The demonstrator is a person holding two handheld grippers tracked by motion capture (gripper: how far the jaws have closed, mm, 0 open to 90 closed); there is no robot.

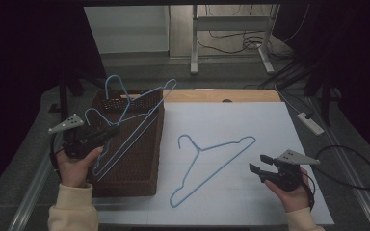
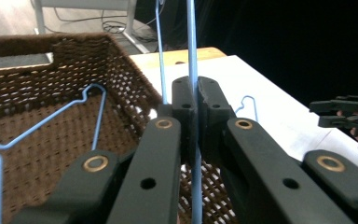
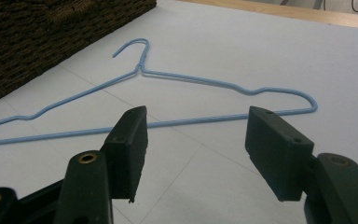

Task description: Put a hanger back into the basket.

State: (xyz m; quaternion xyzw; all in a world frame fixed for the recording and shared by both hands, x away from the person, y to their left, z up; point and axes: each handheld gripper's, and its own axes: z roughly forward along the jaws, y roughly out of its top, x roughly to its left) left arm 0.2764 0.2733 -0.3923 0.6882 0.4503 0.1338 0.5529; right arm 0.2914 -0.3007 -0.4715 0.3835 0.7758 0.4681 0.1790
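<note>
My left gripper [image 1: 108,131] is shut on the wire of a blue hanger [image 1: 139,126], which it holds tilted over the brown wicker basket [image 1: 139,178]. In the left gripper view the jaws [image 2: 194,93] pinch that wire [image 2: 191,42], which runs straight up. Another blue hanger [image 2: 51,122] lies inside the basket [image 2: 37,51]. A third blue hanger [image 1: 199,150] lies flat on the white sheet [image 1: 250,118]. My right gripper [image 1: 260,164] hovers open to its right, near its lower bar. In the right gripper view that hanger [image 3: 191,122] lies just beyond the open jaws [image 3: 196,140].
The basket takes up the table's left side. A wooden edge [image 1: 250,95] runs behind the white sheet. A power strip [image 1: 310,122] and a black cable loop [image 1: 351,168] lie at the right. A metal frame [image 1: 193,43] stands behind the table.
</note>
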